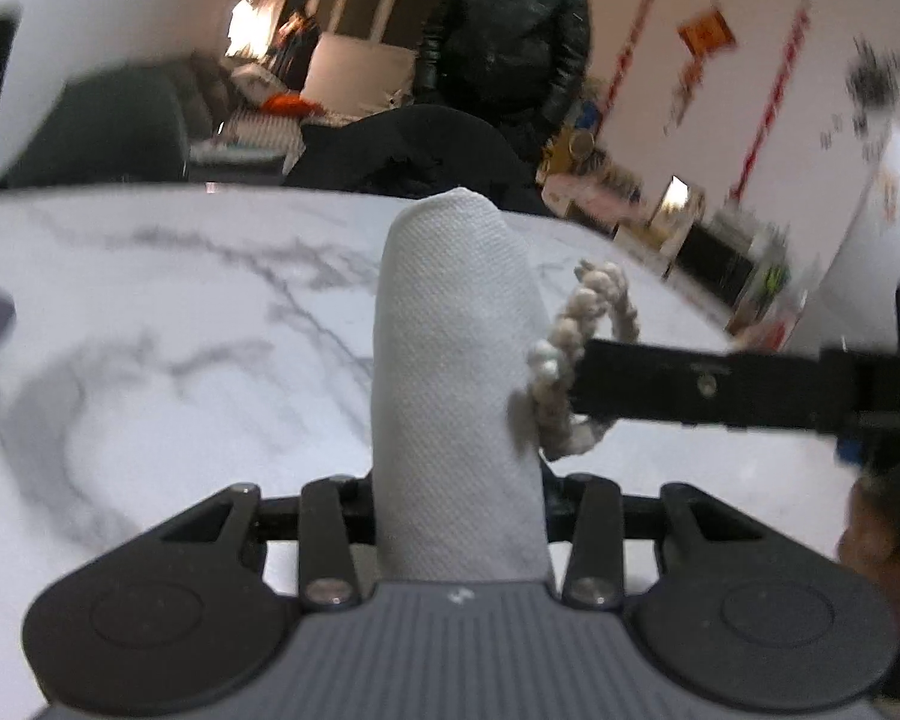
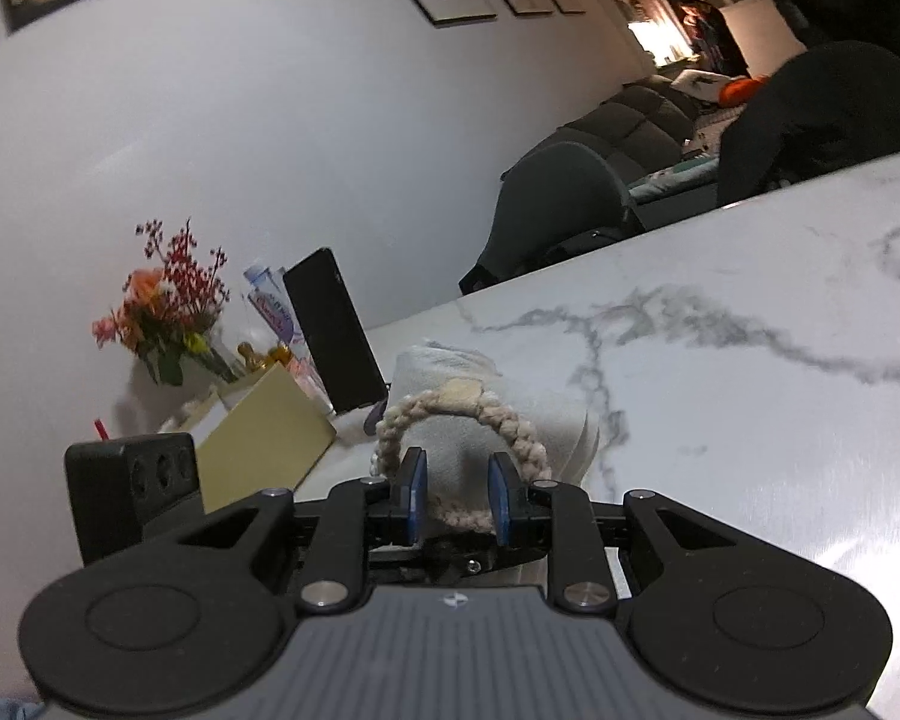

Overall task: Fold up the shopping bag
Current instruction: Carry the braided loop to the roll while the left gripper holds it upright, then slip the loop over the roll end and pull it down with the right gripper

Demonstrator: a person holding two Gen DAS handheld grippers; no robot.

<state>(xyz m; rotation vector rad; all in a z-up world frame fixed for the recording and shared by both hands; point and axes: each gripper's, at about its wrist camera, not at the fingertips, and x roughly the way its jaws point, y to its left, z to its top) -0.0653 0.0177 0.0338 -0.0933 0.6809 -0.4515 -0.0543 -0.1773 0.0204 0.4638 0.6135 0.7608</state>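
The white fabric shopping bag (image 1: 456, 360) is folded into a narrow roll over the marble table (image 1: 180, 330). It rises between the jaws of my left gripper (image 1: 459, 504), which is shut on it; the bag hides the fingers. A braided rope handle (image 1: 570, 360) sticks out on the bag's right side. My right gripper (image 2: 456, 480) is open, its blue pads (image 2: 415, 495) apart and inside the loop of the rope handle (image 2: 468, 411), which runs around them. From the right in the left wrist view, one black finger (image 1: 690, 384) reaches that handle.
At the table's far left end stand a vase of flowers (image 2: 168, 312), a yellow box (image 2: 264, 438), bottles and an upright black phone (image 2: 333, 330). A person in a black jacket (image 1: 504, 30) stands beyond the table, behind a chair draped in black (image 1: 414, 150).
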